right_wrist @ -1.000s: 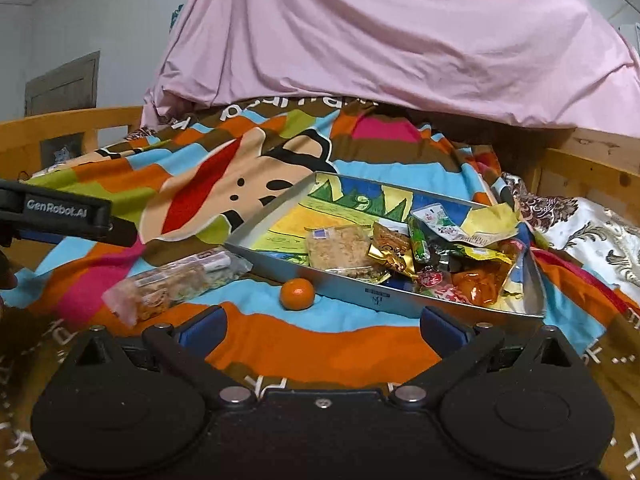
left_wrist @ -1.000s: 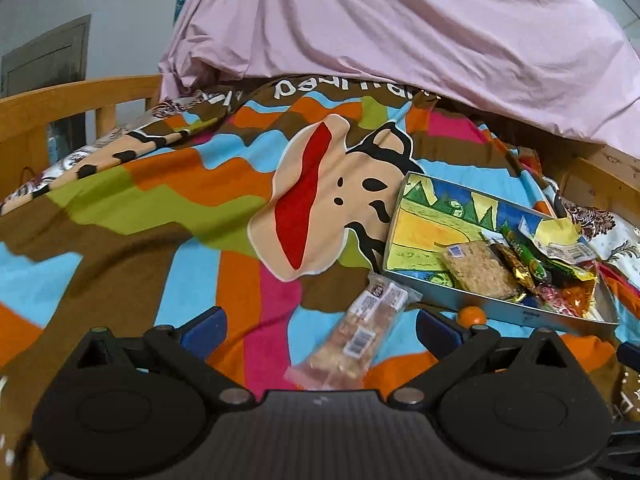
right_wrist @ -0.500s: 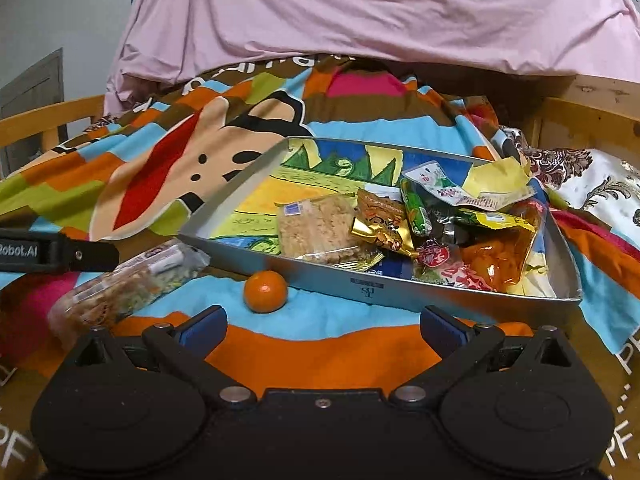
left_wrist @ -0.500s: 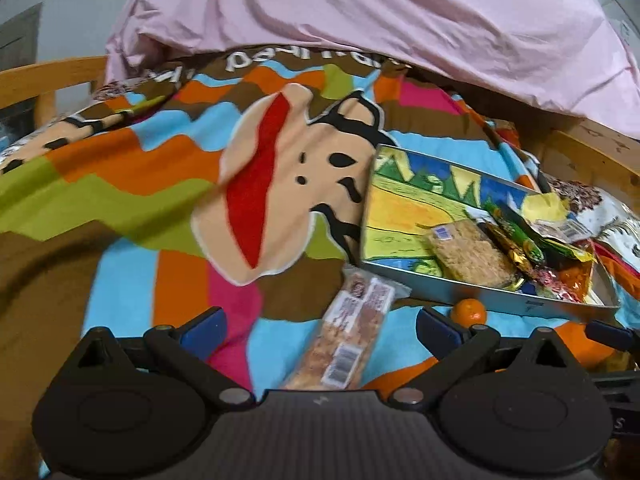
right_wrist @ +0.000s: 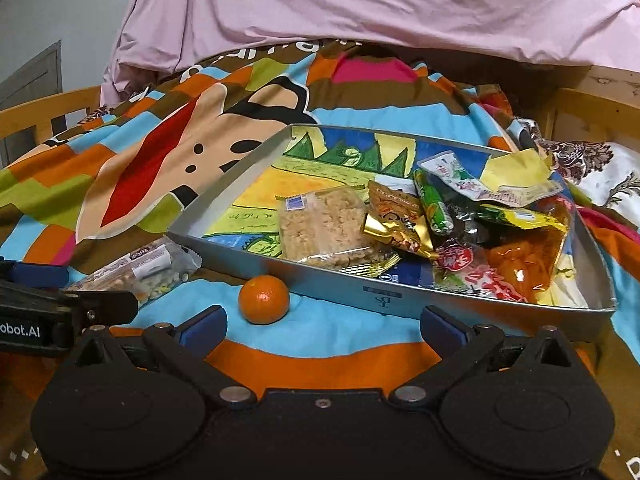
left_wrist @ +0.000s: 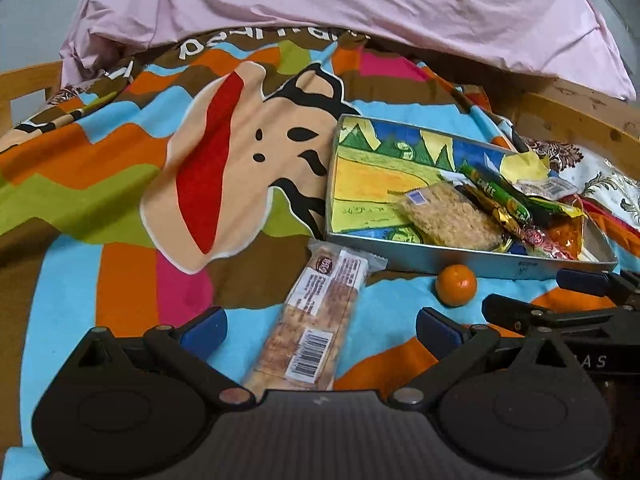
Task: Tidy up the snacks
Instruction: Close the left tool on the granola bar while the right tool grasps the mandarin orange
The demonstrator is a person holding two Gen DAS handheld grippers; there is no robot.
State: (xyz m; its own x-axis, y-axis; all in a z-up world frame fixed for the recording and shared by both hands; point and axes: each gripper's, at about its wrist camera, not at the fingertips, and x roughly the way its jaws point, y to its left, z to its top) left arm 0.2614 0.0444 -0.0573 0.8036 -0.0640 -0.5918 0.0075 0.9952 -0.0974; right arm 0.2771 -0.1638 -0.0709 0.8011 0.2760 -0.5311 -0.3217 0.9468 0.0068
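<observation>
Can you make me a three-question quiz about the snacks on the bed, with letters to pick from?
1. Where is the orange?
A. inside the tray
B. on the blanket, just outside the tray's near wall
C. held in the tongs

2. How many snacks lie on the blanket outside the tray?
A. two
B. five
C. none

3. How do the left tongs stand?
A. shut on the orange
B. shut on a green packet
C. open, with the long snack bar lying between the fingers

Answers:
1. B, the orange sits on the blue stripe beside the metal wall.
2. A, only the orange and the long snack bar are outside; the other packets are piled in the tray.
3. C, both blue fingertips stand wide apart either side of the bar, not pressing it.
</observation>
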